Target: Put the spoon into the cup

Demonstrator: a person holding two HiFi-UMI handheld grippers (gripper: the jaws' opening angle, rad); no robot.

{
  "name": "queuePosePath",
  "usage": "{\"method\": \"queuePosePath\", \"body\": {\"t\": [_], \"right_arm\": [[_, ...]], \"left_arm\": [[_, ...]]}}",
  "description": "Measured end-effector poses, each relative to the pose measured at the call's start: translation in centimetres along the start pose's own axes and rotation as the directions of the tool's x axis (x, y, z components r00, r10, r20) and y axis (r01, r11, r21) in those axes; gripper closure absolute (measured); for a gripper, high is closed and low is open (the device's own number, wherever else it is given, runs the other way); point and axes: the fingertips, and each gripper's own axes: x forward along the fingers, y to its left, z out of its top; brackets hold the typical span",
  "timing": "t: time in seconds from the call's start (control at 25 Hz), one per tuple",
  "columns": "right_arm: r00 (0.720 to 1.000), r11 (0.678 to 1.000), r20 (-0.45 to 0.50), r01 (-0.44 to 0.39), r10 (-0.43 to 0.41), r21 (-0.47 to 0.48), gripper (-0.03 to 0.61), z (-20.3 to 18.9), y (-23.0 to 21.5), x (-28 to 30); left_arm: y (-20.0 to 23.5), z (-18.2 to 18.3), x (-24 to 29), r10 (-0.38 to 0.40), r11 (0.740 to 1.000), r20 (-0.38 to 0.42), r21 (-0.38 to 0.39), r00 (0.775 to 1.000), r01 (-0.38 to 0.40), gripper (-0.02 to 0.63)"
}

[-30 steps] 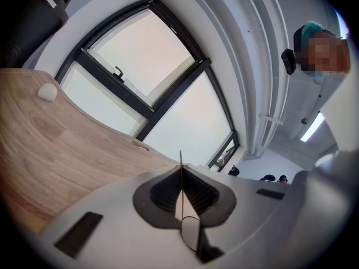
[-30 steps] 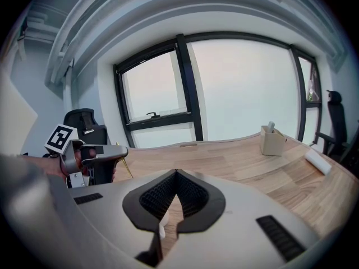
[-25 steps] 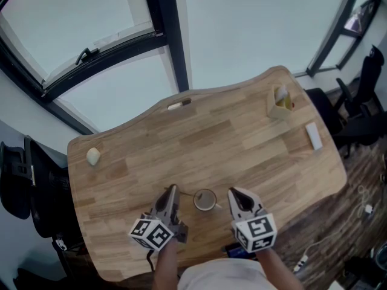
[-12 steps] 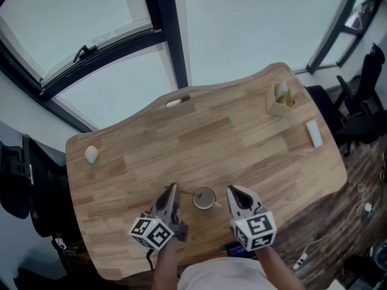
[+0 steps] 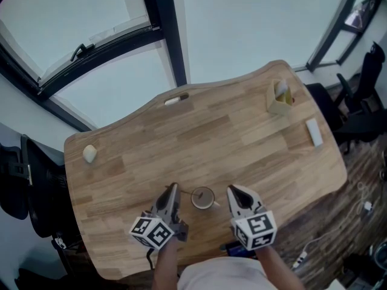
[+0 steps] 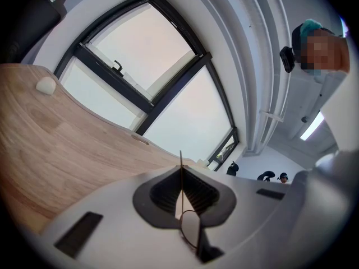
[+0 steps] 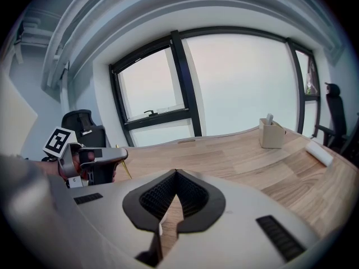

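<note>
Presently the left gripper (image 5: 173, 189) pinches the spoon (image 6: 190, 228) (beside the cup (image 5: 203, 197)), right gripper (image 5: 232, 191) closed empty.

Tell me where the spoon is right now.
The spoon is pinched between the jaws of the left gripper. In the head view that puts it just left of the cup, near the table's near edge.

Cup (image 5: 204, 198) sits on table (image 5: 242, 144) between left claw (image 5: 173, 190) and right claw (image 5: 233, 191).

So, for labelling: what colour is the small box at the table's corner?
Beige box, clearest in right gripper view.
</note>
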Motion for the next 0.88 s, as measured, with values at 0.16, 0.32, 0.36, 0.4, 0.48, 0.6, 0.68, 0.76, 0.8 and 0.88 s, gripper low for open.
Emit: {"method": "queuePosePath", "body": {"t": [0.16,0.32,0.36,0.4,0.48,0.6,0.68,0.76,0.8,0.88], "right_arm": [[1.0,1.0,-0.008,0.001,-0.001,0.004,0.581,-0.3,-0.2,0.1],[1.0,1.0,-0.015,0.009,-0.009,0.007,0.581,-0.5,-0.2,0.3],[1.0,1.0,-0.017,0.009,-0.009,0.007,0.581,-0.5,-0.2,0.4],[1.0,1.0,-0.019,0.011,-0.011,0.007,0.581,-0.6,-0.3,0.4],[1.0,1.0,-0.024,0.013,-0.013,0.007,0.581,-0.7,-0.4,0.5],[1.0,1.0,-0.024,0.008,-0.007,0.006,0.581,-0.8,-0.3,0.6],[1.0,1.0,-0.026,0.004,-0.004,0.006,0.581,-0.8,-0.2,0.7],[1.0,1.0,-0.027,-0.001,0.001,0.004,0.581,-0.8,0.0,0.8],[1.0,1.0,-0.025,-0.005,0.005,0.001,0.581,-0.8,0.1,0.9],[1.0,1.0,-0.024,-0.006,0.006,0.001,0.581,-0.7,0.1,0.8]], "left_arm": [[0.1,-0.3,0.1,-0.001,1.0,-0.002,-0.006,1.0,0.001,0.611],[0.1,-0.4,0.2,-0.003,1.0,-0.007,-0.005,1.0,0.003,0.611],[0.1,-0.5,0.3,-0.003,1.0,-0.009,-0.004,1.0,0.003,0.611],[0.1,-0.6,0.3,-0.003,1.0,-0.011,-0.003,1.0,0.003,0.611],[0.0,-0.8,0.4,-0.004,1.0,-0.015,-0.001,1.0,0.004,0.611],[0.0,-1.0,0.6,-0.005,1.0,-0.021,0.001,1.0,0.005,0.611],[0.0,-1.1,0.6,-0.006,1.0,-0.026,0.006,1.0,0.006,0.611],[0.0,-1.2,0.6,-0.007,1.0,-0.03,0.009,1.0,0.007,0.611],[0.0,-1.3,0.6,-0.007,1.0,-0.031,0.01,0.999,0.007,0.611],[-0.1,-1.4,0.7,-0.007,1.0,-0.035,0.012,0.999,0.007,0.611]]}}
